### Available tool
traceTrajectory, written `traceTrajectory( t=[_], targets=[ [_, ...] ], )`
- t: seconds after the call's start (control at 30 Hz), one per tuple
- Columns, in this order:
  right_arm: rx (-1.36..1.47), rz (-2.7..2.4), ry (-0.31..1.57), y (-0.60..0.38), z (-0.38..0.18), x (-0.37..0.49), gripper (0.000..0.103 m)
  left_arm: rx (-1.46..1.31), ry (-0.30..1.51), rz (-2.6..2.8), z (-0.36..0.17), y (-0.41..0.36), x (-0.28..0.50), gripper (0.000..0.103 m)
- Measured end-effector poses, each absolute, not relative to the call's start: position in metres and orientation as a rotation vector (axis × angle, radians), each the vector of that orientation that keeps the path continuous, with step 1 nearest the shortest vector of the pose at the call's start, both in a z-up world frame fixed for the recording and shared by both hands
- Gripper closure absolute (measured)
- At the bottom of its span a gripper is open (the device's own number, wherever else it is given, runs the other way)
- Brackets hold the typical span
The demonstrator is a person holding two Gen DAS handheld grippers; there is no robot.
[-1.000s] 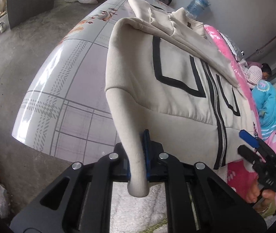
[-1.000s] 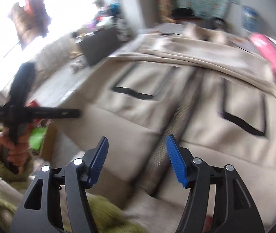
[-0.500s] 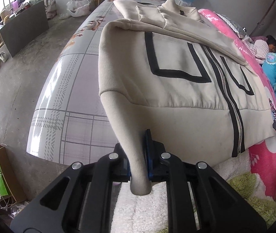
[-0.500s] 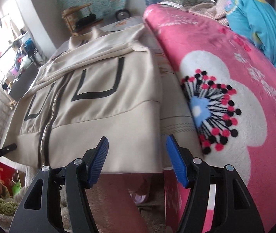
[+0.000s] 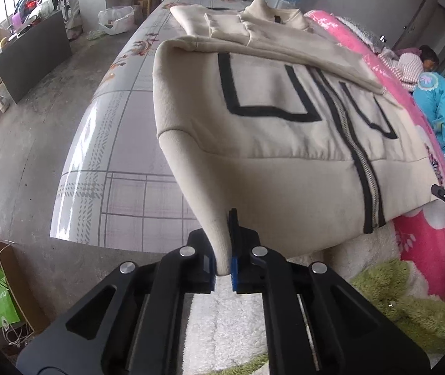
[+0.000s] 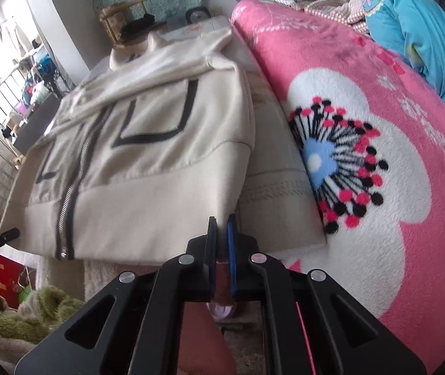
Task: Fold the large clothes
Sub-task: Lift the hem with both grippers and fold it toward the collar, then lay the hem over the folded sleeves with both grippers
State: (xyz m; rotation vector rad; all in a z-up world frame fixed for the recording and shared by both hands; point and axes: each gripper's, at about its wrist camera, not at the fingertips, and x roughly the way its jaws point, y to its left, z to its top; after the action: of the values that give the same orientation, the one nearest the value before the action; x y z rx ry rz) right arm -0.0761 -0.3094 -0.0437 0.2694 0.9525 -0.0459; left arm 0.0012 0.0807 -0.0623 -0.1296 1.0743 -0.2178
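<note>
A cream zip jacket (image 5: 285, 143) with black pocket outlines lies front up on the bed, sleeves folded across the chest. My left gripper (image 5: 222, 240) is shut on the jacket's near left hem corner, which is lifted off the mattress. In the right wrist view the jacket (image 6: 147, 156) fills the left half. My right gripper (image 6: 221, 228) is shut at the jacket's near right hem corner, and the tips look pinched on the edge of the ribbed hem. One black finger (image 5: 441, 192) of the right gripper shows beside that corner in the left wrist view.
A pink flowered blanket (image 6: 378, 156) covers the bed to the right of the jacket, and a person in blue (image 5: 441, 109) lies on it. The plaid mattress cover (image 5: 113, 156) ends at the concrete floor on the left. A green fuzzy cloth (image 5: 394, 297) lies below the bed's near edge.
The right gripper swung from over the zipper to the jacket's right hem corner and its jaws shut there. The left gripper kept its hold on the left corner and rolled slightly.
</note>
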Motion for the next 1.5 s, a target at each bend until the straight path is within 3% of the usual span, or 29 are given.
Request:
traceTrajectory(
  t=[0.23, 0.43, 0.9, 0.97, 1.03, 1.1, 1.27, 1.33, 1.43, 1.5],
  targets=[
    [0.319, 0.013, 0.796, -0.312, 0.009, -0.049, 0.097, -0.394, 0.972, -0.344, -0.023, 0.103, 0.029, 0.098],
    [0.366, 0.027, 0.739, -0.324, 0.018, 0.004, 0.097, -0.580, 0.960, -0.372, -0.016, 0.124, 0.085, 0.098],
    [0.583, 0.025, 0.764, -0.360, -0.036, 0.121, 0.097, -0.672, 1.023, -0.277, -0.053, 0.135, 0.186, 0.093],
    [0.591, -0.021, 0.776, -0.366, -0.041, 0.125, 0.087, -0.692, 1.037, -0.256, -0.060, 0.140, 0.188, 0.091],
    [0.611, -0.043, 0.765, -0.373, -0.041, 0.123, 0.065, -0.711, 1.014, -0.228, -0.059, 0.148, 0.187, 0.078],
    [0.615, -0.058, 0.750, -0.379, -0.037, 0.114, 0.053, -0.736, 0.971, -0.223, -0.052, 0.159, 0.182, 0.071],
    [0.560, -0.096, 0.778, -0.383, -0.032, 0.093, 0.043, -0.701, 0.951, -0.193, -0.044, 0.172, 0.161, 0.068],
    [0.544, -0.104, 0.804, -0.380, -0.036, 0.081, 0.037, -0.681, 0.971, -0.192, -0.048, 0.171, 0.150, 0.060],
    [0.517, -0.118, 0.854, -0.376, -0.048, 0.069, 0.036, -0.640, 1.009, -0.173, -0.060, 0.165, 0.136, 0.052],
    [0.506, -0.127, 0.889, -0.372, -0.059, 0.065, 0.036, -0.613, 1.041, -0.137, -0.071, 0.161, 0.132, 0.052]
  ],
)
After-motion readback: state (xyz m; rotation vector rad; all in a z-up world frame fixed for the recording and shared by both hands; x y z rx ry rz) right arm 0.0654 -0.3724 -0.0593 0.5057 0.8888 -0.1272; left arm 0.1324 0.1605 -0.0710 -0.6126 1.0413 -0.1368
